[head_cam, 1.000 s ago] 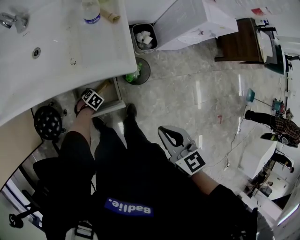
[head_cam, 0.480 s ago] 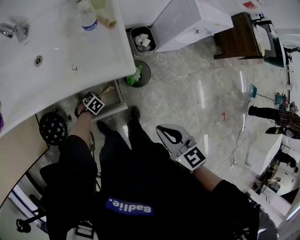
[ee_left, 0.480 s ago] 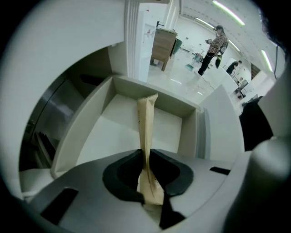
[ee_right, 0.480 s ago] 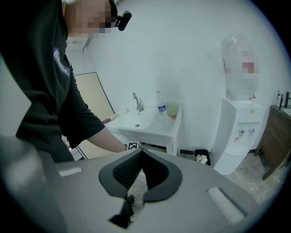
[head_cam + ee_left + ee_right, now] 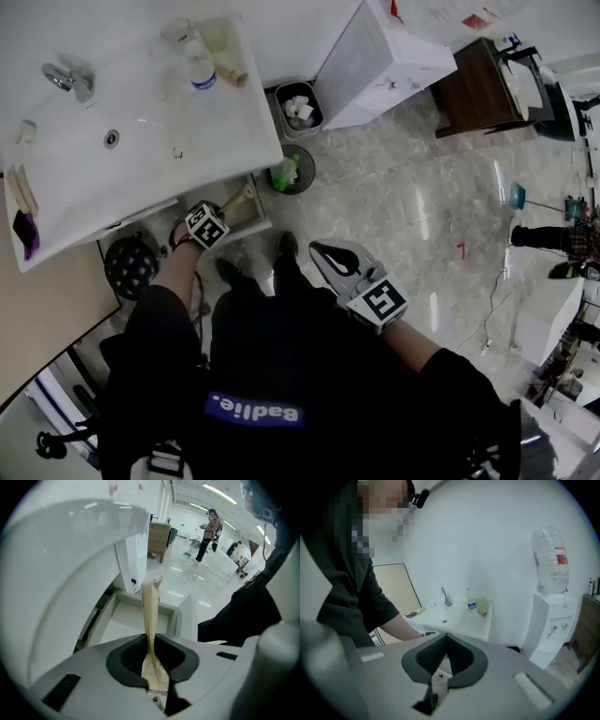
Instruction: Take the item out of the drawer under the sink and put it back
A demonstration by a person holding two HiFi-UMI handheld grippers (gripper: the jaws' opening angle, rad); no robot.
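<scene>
We see the left gripper (image 5: 150,638) pinching a thin, flat, creased tan strip (image 5: 151,606), possibly paper, with its ribbed dark pads (image 5: 130,658) pressed against it. The strip stands upright above the open white drawer (image 5: 133,620), below the front edge of the glossy white sink (image 5: 216,131). The right gripper (image 5: 445,641) has its jaws together and empty, and it is well apart from the drawer.
</scene>
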